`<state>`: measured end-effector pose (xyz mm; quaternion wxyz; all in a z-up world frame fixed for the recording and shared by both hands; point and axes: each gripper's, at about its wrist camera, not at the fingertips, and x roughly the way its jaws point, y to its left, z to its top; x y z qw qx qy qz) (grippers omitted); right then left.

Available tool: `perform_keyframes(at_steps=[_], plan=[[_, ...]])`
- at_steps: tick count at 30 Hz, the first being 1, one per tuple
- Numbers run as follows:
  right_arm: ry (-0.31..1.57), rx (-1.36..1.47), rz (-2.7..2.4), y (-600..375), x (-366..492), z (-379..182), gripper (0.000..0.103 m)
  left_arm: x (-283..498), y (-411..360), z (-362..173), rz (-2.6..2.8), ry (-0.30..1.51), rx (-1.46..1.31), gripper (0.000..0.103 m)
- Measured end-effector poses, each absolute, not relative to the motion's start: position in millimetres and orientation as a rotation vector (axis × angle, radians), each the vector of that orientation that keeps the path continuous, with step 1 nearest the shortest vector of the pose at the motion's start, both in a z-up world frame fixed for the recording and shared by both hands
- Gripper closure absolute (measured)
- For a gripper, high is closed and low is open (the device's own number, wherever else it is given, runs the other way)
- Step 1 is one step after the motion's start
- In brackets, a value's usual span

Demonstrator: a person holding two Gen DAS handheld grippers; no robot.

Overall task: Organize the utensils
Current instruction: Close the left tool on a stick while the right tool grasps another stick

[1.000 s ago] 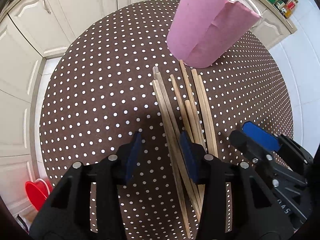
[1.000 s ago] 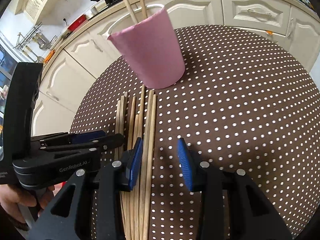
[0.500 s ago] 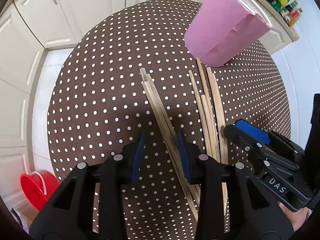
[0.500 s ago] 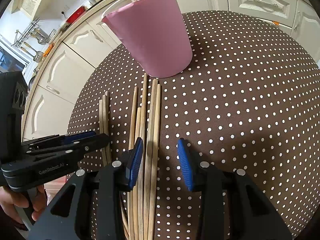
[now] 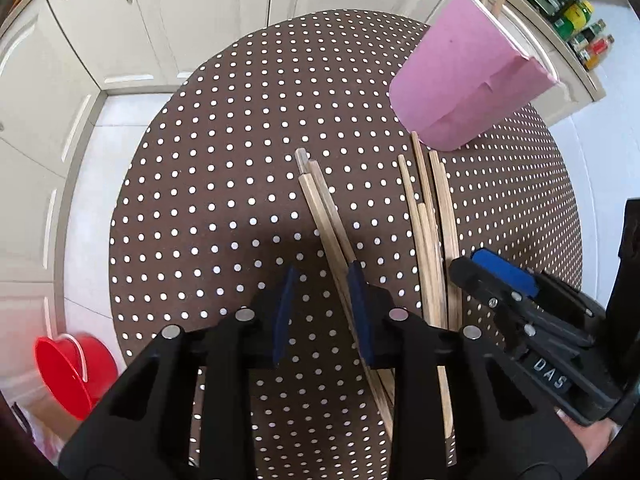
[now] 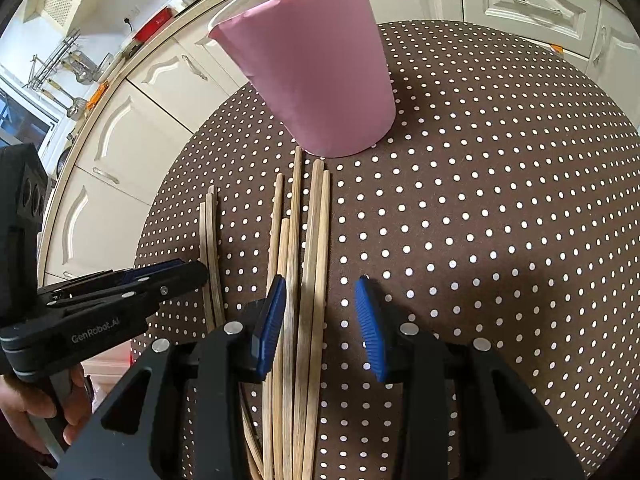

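Several wooden chopsticks lie on the round brown dotted table. A left bundle is split off from the main bundle. A pink cup with two chopsticks in it stands at the far side, also in the right wrist view. My left gripper is open, low over the near part of the left bundle, which runs under its right finger. My right gripper is open over the main bundle; two chopsticks lie between its fingers. The left bundle shows left of it.
White kitchen cabinets surround the table. A red bucket stands on the floor to the lower left. Bottles sit on the counter at the far right. The right gripper shows in the left wrist view; the left gripper shows in the right wrist view.
The left bundle has been swept leftward, away from the main bundle. The left gripper has moved left with it and narrowed a little. The right gripper has drawn slightly closer to the cup.
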<state>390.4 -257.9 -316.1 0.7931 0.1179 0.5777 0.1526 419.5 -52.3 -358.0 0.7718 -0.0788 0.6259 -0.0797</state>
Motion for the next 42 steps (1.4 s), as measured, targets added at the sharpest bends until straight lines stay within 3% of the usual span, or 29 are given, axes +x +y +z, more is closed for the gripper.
perform_keyframes(at_steps=[4,11,21,25,42], plan=[[1.249,0.253,0.327,-256,392,-317,0.069,426,-56,-361,-0.165,1.362,-0.160,0.076],[1.263,0.264,0.350,-255,404,-318,0.069,435,-53,-356,-0.196,1.360,-0.209,0.096],[1.292,0.230,0.348,-254,416,-318,0.069,439,-34,-361,-0.178,1.385,-0.254,0.095],[1.305,0.234,0.340,-246,423,-317,0.069,450,-38,-366,-0.170,1.405,-0.234,0.089],[1.389,0.099,0.295,-223,449,-313,0.078,458,-47,-369,-0.178,1.388,-0.121,0.094]])
